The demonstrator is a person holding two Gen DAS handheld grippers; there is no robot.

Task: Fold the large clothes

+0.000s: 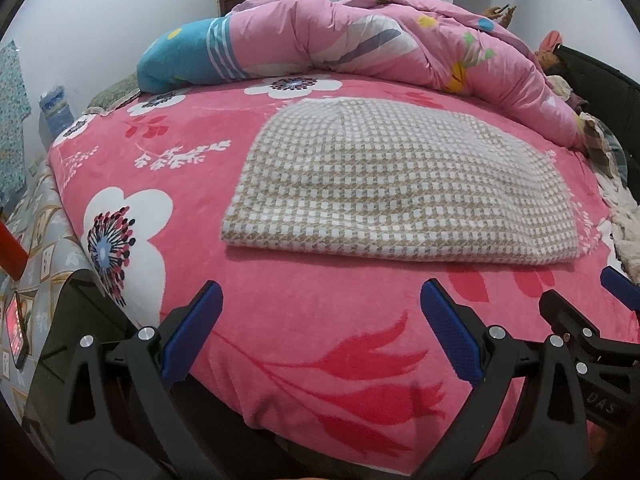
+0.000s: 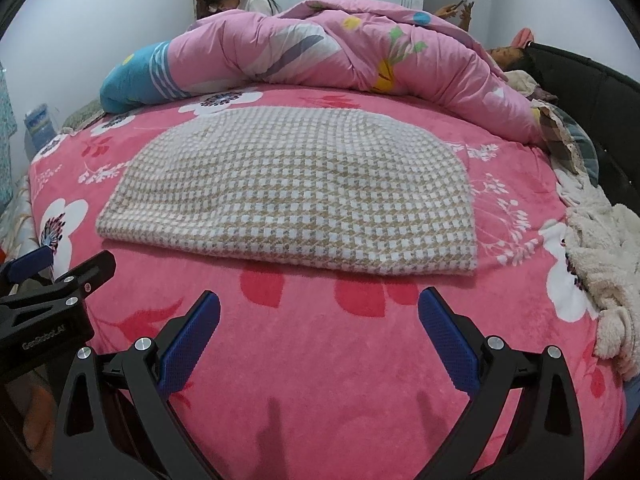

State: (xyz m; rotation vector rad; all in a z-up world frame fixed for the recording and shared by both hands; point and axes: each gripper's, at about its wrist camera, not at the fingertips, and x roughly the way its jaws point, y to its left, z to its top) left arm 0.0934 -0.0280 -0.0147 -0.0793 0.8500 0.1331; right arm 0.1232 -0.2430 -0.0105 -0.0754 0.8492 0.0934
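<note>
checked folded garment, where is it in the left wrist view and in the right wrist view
Left wrist view: the checked folded garment lies right of centre on the pink floral bedspread, ahead of the open left gripper.
Right wrist view: it lies centre-left, ahead of the open right gripper.
Shared landmark: the pink quilt heaped behind it.

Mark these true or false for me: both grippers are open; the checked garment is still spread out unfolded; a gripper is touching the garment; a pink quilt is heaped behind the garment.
1. Both grippers are open. True: the left gripper and right gripper hold nothing.
2. The checked garment lies unfolded. False: it is folded, with a doubled near edge.
3. A gripper touches the garment. False: both are short of it, over the pink bedcover.
4. A pink quilt is heaped behind the garment. True.
</note>
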